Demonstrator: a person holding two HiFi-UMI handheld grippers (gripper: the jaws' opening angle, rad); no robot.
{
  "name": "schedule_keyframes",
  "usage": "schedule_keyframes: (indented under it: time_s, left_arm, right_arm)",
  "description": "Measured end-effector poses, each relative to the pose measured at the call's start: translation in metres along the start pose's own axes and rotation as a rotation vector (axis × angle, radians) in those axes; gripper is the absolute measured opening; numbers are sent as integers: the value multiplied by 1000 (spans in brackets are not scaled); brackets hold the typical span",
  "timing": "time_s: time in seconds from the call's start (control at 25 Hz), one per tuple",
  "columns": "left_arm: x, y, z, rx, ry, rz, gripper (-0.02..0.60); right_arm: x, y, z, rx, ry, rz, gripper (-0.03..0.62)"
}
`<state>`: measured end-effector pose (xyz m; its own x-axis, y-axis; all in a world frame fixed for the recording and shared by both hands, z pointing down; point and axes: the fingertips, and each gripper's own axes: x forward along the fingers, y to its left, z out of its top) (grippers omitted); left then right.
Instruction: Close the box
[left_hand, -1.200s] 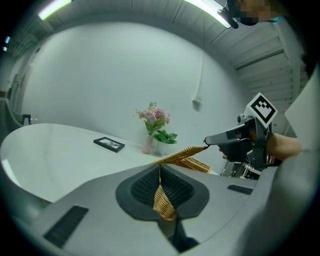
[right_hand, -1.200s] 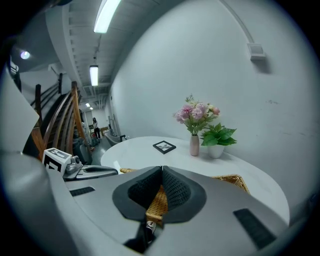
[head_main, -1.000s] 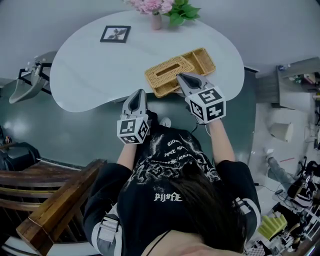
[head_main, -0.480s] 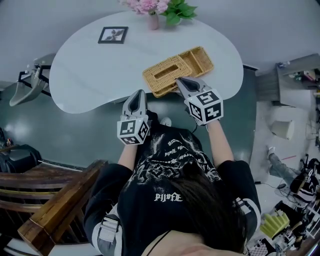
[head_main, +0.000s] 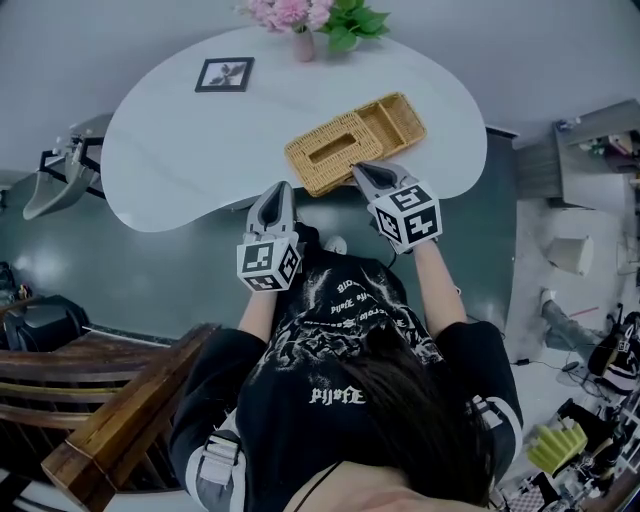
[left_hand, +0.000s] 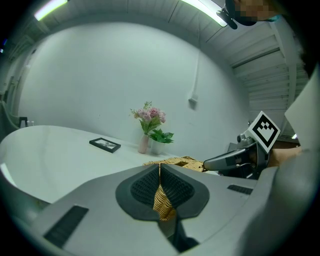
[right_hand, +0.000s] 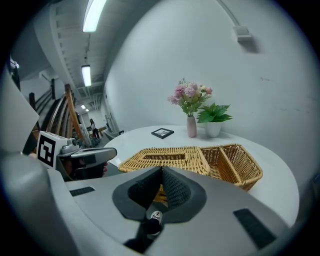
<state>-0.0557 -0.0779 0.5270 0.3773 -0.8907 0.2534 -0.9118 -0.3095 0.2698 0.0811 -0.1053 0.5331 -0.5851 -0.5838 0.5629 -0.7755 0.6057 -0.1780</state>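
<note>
Yellow rectangular woven-wicker box (head_main: 355, 143) on the white rounded tabletop (head_main: 190, 140), close to the edge nearest the person. Its slotted wicker lid (right_hand: 192, 160) lies level, beside the open divided compartment (right_hand: 235, 162). Left hand-held gripper (left_hand: 160, 169): jaws pressed together on a strip of the lid's wicker. Right hand-held gripper (right_hand: 161, 172): jaws nearly together, pinching the lid's near edge. Black picture frame (head_main: 224, 74) and pink flowers in a vase (head_main: 297, 18) stand at the far side.

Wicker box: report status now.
Left gripper, right gripper shut on lid edge. Lid low over wicker box, end compartment uncovered. Nothing in the way.
</note>
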Motion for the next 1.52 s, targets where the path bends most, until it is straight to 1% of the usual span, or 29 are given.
schedule_keyframes:
  time_s: [0.32, 0.8, 0.84, 0.88, 0.96, 1.08, 1.16, 1.36, 1.52]
  left_arm:
    - [-3, -6, -1, 16, 10, -16, 25]
    - [-3, -8, -9, 39, 54, -33, 25]
    - [-2, -8, -10, 40, 57, -34, 25]
    - [-2, -8, -10, 40, 60, -36, 25]
    - [-1, -8, -10, 42, 65, -40, 25]
    - [1, -10, -10, 49, 70, -51, 25]
    - [3, -11, -9, 53, 71, -59, 25]
    - [6, -13, -6, 66, 69, -74, 25]
    - [7, -15, -2, 72, 62, -85, 25]
  right_arm:
    - [6, -2, -20, 26, 15, -16, 37]
    - [14, -6, -35, 69, -36, -39, 40]
    - [14, -5, -35, 68, -39, -37, 45]
    - [14, -4, -35, 65, -42, -34, 68]
    - [11, -4, -35, 63, -50, -35, 161]
    - [5, -8, -34, 72, -75, -57, 176]
    - [0, -10, -33, 77, -94, -68, 201]
    - [-12, -17, -27, 88, -155, -124, 206]
    - [-15, -20, -30, 111, -169, -140, 209]
